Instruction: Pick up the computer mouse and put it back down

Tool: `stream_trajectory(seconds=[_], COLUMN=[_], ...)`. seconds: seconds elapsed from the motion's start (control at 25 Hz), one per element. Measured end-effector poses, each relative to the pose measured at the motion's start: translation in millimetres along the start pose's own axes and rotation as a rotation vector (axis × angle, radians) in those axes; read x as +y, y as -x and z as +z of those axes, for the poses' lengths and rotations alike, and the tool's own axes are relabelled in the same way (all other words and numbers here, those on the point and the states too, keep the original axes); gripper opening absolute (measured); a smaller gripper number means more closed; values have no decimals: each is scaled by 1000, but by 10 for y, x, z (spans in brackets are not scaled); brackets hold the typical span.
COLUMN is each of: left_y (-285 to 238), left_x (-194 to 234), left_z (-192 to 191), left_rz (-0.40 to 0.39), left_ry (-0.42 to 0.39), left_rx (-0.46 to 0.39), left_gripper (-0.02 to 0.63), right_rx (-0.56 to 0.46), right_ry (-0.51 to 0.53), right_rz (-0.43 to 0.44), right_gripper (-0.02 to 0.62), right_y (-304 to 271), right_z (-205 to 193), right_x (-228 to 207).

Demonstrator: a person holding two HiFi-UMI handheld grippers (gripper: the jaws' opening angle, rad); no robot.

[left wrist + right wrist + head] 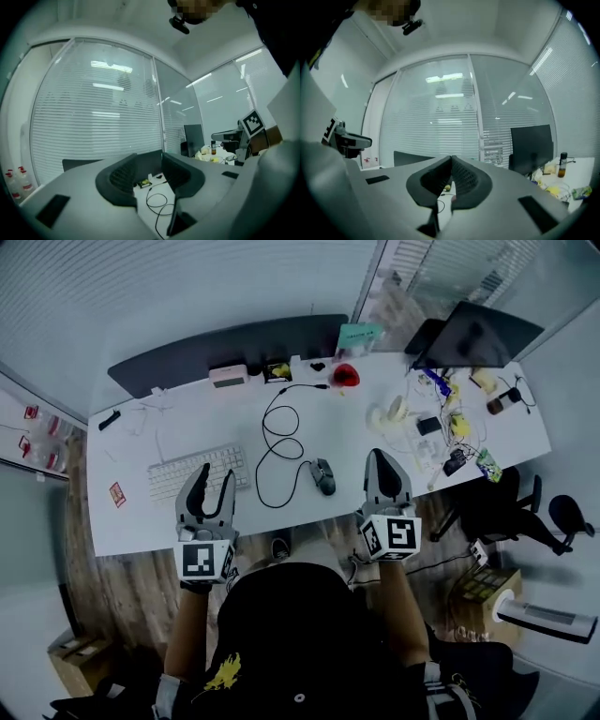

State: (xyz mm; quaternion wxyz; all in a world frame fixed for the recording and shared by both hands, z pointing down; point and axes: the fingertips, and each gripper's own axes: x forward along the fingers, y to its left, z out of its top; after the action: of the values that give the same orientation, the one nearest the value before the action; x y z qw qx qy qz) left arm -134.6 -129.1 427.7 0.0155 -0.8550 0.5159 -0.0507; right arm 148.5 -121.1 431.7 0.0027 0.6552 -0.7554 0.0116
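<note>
**Position.** The dark grey computer mouse lies flat on the white table, near the table's front edge. It sits between the two grippers in the head view and touches neither.

**Gripper state.**
- The left gripper hangs over the white keyboard. Its jaws are narrowly apart and nothing is between them.
- The right gripper hangs just right of the mouse. Its jaws are fully together and empty.

**Hazards.**
- A descent with the right jaws together would likely shove the mouse, not straddle it. The front edge is close, so a push toward the person could tip it off.
- The black looped cable runs from the mouse toward the back of the table. A lift may pull the loops taut, drag them or twist the mouse in the grip.
- The shell looks smooth and rounded. A grip set high on its curve could squeeze it out.

**Orientation.** The long axis runs roughly from the front edge to the back of the table, leaning slightly left at the far end. The cable end points away from the person.
</note>
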Motion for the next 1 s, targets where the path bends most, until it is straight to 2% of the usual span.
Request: stream_trajectory(seconds=[0.2,0.28,0.44,0.72,1.0], left_y=[271,395,541,507,412], left_x=[132,143,204,221,186], left_z=[572,747,891,727,714], left_rz=[38,40,45,6,-49], left_ry=[-64,-66,-40,-40,-26], left_rx=[-119,-147,-179,-136,-150], left_gripper=[45,19,14,14,14], right_rx=[-100,-110,-128,-90,-50], right_ry=[10,1,33,81,108], right_rz=[55,57,46,-17,-73], right_gripper=[17,17,17,15,15], right_y=[291,447,646,916,1119], right_z=[593,711,854,866,948], right_x=[175,246,299,171,160])
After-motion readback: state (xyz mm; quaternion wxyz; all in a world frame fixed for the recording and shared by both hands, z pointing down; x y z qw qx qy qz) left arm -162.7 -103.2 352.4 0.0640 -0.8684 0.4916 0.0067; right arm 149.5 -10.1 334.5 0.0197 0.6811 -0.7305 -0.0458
